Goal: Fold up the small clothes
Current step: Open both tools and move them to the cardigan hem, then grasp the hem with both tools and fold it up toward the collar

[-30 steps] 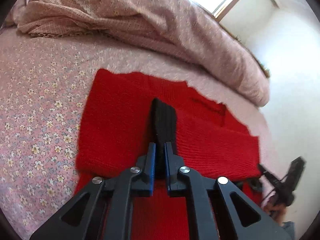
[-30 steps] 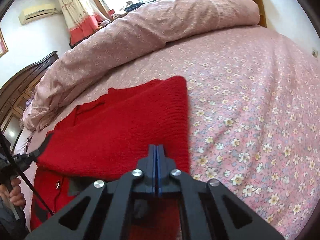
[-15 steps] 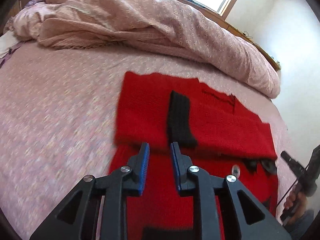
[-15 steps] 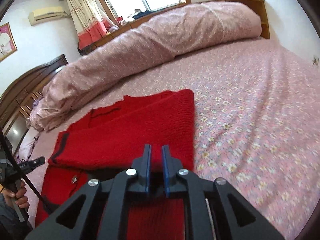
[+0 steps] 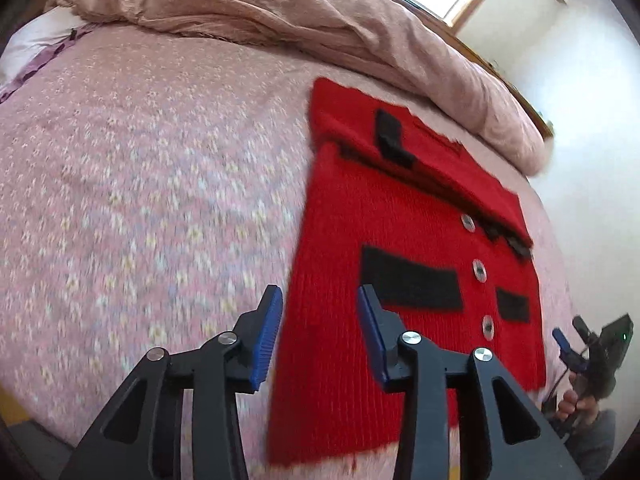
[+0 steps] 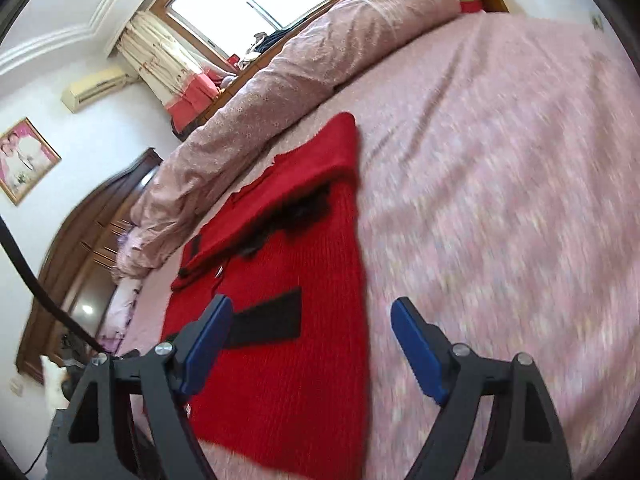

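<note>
bright daylight from window point(image 6: 248, 4), motion-blurred bedsheet point(image 5: 140, 200), fisheye-warped dark edges

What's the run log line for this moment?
left gripper: jaws opening, empty | right gripper: jaws opening, empty | red cardigan: flat on bed, top part folded down

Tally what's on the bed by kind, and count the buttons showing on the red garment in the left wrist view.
Red cardigan: 1
Rolled pink duvet: 1
Buttons showing on the cardigan: 3
Total: 5
</note>
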